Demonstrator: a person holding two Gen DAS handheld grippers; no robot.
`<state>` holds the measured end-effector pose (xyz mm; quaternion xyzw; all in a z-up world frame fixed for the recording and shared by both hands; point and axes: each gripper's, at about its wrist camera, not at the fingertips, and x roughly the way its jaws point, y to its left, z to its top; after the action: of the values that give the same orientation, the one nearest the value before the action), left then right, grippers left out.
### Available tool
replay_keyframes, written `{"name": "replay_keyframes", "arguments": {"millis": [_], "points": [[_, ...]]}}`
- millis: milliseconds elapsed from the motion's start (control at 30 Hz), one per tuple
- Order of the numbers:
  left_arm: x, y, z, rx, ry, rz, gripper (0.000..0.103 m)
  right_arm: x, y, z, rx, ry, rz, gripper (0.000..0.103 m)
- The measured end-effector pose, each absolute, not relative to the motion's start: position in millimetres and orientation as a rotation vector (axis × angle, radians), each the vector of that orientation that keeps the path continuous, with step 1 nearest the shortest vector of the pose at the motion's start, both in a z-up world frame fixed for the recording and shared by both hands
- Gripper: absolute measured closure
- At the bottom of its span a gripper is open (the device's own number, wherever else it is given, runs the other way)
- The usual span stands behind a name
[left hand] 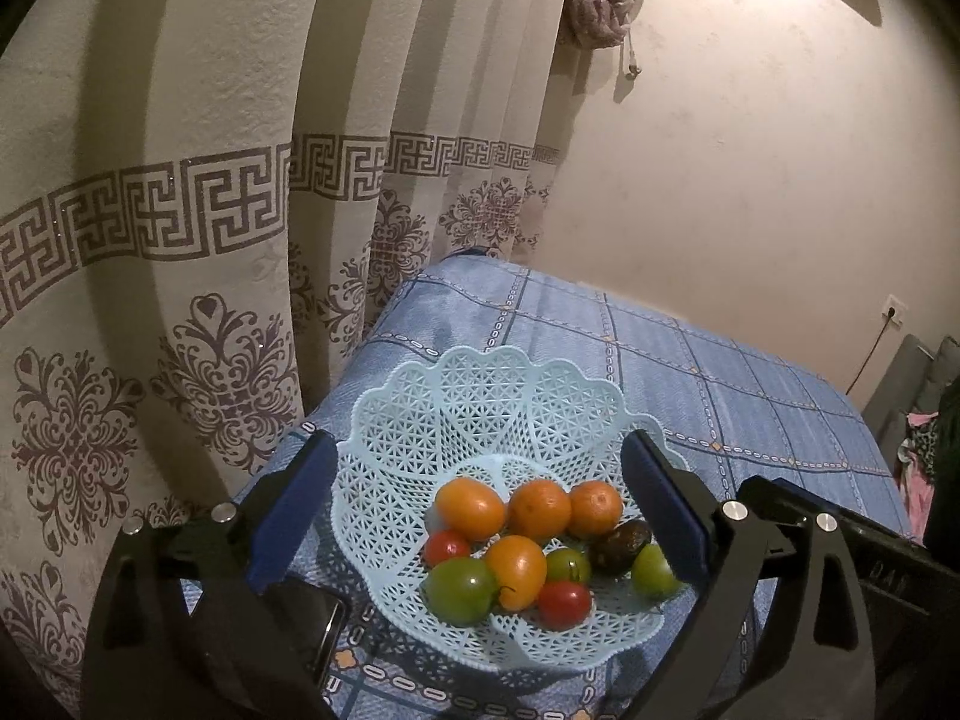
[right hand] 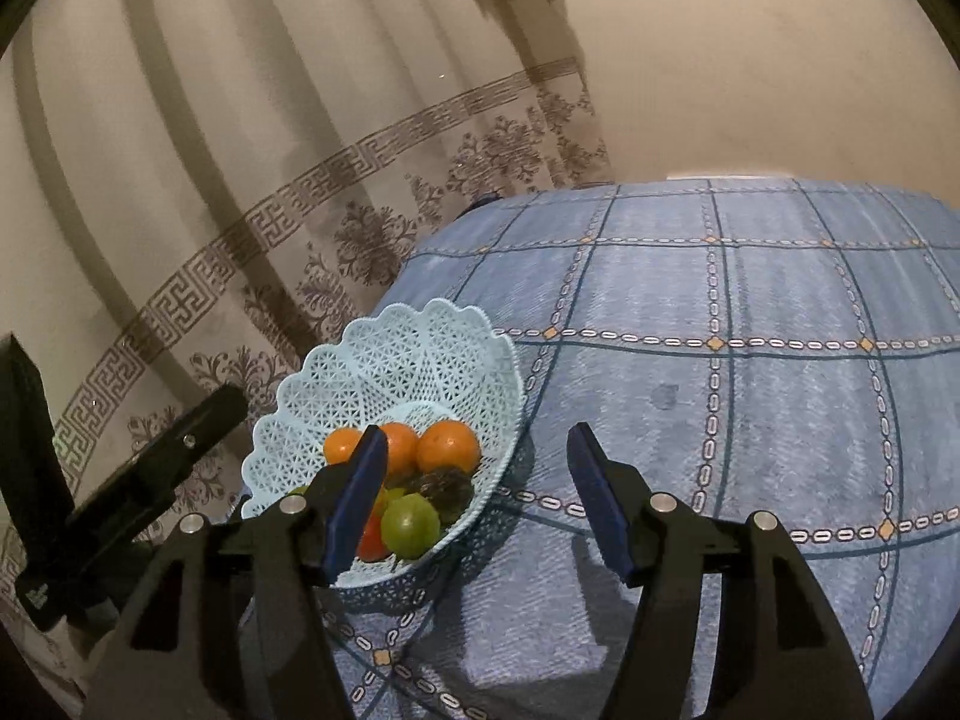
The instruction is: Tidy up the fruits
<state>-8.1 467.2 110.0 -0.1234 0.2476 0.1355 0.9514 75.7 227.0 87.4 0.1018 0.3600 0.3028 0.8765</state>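
**Fruit gathered in the blue basket, both grippers empty**

The pale blue lattice basket [left hand: 480, 420] sits on the blue checked cloth [left hand: 750, 396] at its left near corner, close to the patterned curtain [left hand: 180, 210]. All the fruit lies in its bowl: three oranges along the far side [left hand: 539, 507], a yellow-orange fruit [left hand: 516, 570] in the middle, green tomatoes [left hand: 461, 589], red tomatoes [left hand: 564, 603] and a dark avocado [left hand: 621, 546] at the right.

The left gripper [left hand: 480, 522] hangs over the basket, its blue-padded jaws spread wide to either side of the rim, gripping nothing. The right gripper [right hand: 477, 501] sits just right of the basket, jaws likewise wide apart and empty, with bare cloth between them.
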Motion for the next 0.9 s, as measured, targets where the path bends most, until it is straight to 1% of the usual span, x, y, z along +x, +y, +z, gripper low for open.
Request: {"name": "replay_keyframes", "arguments": {"millis": [67,100,200,300,467,633,767,833,900], "points": [[-8.1,467.8,110.2,-0.257,0.505,0.273,0.005,76.9,225.5,86.2,0.217,0.752,0.621,0.04],[-8.3,468.1,110.3,-0.26,0.506,0.27,0.003,77.4,224.7,85.2,0.219,0.754,0.617,0.04],[-7.7,467.0,110.2,-0.262,0.512,0.265,0.003,78.0,223.6,82.2,0.232,0.762,0.61,0.035],[-7.7,466.4,110.8,-0.256,0.511,0.265,0.003,75.8,225.2,83.3,0.217,0.758,0.615,0.035],[-8.4,466.1,111.4,-0.247,0.505,0.285,0.003,67.1,235.4,84.9,0.075,0.723,0.534,0.034],[-7.9,464.7,110.6,-0.244,0.508,0.278,0.003,67.0,249.4,70.5,-0.004,0.753,0.535,0.034],[-6.9,466.6,109.3,-0.25,0.511,0.278,0.003,61.9,264.5,60.8,-0.098,0.743,0.495,0.034],[-5.9,467.3,108.4,-0.253,0.514,0.28,0.003,59.5,268.8,58.8,-0.105,0.743,0.517,0.034],[-5.3,467.5,107.8,-0.252,0.517,0.28,0.003,54.7,269.9,59.6,-0.055,0.749,0.631,0.034]]}}
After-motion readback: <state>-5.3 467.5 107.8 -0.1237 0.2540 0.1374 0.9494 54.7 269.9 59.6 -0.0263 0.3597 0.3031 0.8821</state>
